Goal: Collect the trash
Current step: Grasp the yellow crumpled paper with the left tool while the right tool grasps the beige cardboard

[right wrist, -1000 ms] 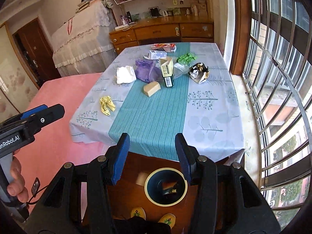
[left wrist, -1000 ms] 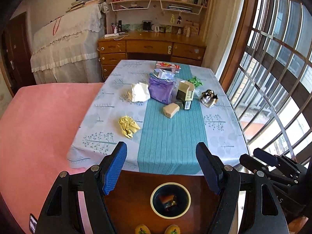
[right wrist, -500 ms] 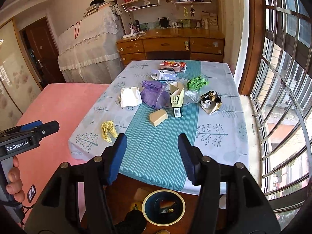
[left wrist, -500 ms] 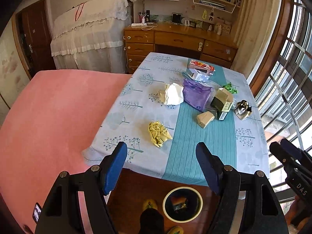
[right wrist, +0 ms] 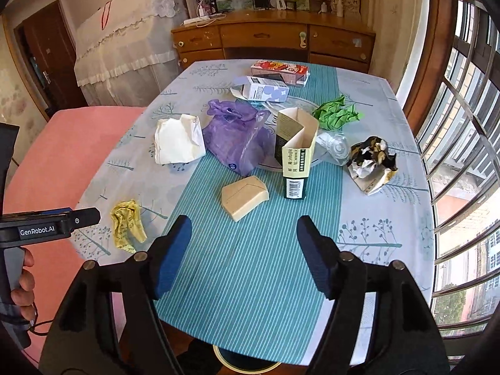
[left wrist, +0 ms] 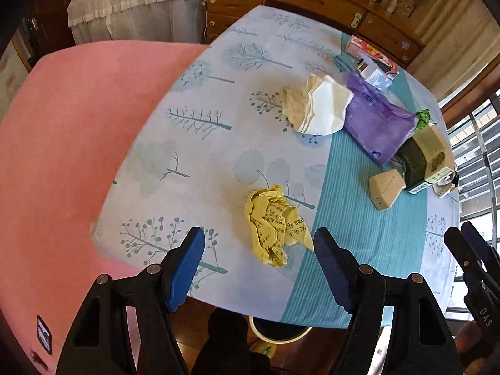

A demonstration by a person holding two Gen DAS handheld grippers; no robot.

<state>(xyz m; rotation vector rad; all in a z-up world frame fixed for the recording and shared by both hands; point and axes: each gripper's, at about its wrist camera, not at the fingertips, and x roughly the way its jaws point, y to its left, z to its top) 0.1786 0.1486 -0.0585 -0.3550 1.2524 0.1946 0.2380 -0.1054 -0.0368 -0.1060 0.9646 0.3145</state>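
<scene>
Trash lies scattered on the table (right wrist: 387, 218). A crumpled yellow paper (left wrist: 275, 223) rests near the front edge, just beyond my left gripper (left wrist: 259, 247), which hangs open above it with nothing between its fingers. The same yellow paper (right wrist: 126, 223) shows at lower left in the right wrist view. My right gripper (right wrist: 243, 234) is over the teal runner, its jaws opening and empty. A small tan box (right wrist: 245, 198) lies just ahead of it, with an open carton (right wrist: 295, 150), a purple bag (right wrist: 237, 136) and a white wad (right wrist: 179, 140) further back.
A green crumple (right wrist: 337, 114), a black-and-white crumple (right wrist: 372, 159), a clear cup (right wrist: 334, 147) and two flat boxes (right wrist: 268, 89) sit further back. A round bin (left wrist: 278, 331) stands on the floor under the table's near edge. A pink bed (left wrist: 62, 143) lies left, barred windows right.
Both grippers have come forward and down over the table, so the trash looks much closer. The right gripper's jaws have widened. The left gripper now points more steeply down at the yellow paper.
</scene>
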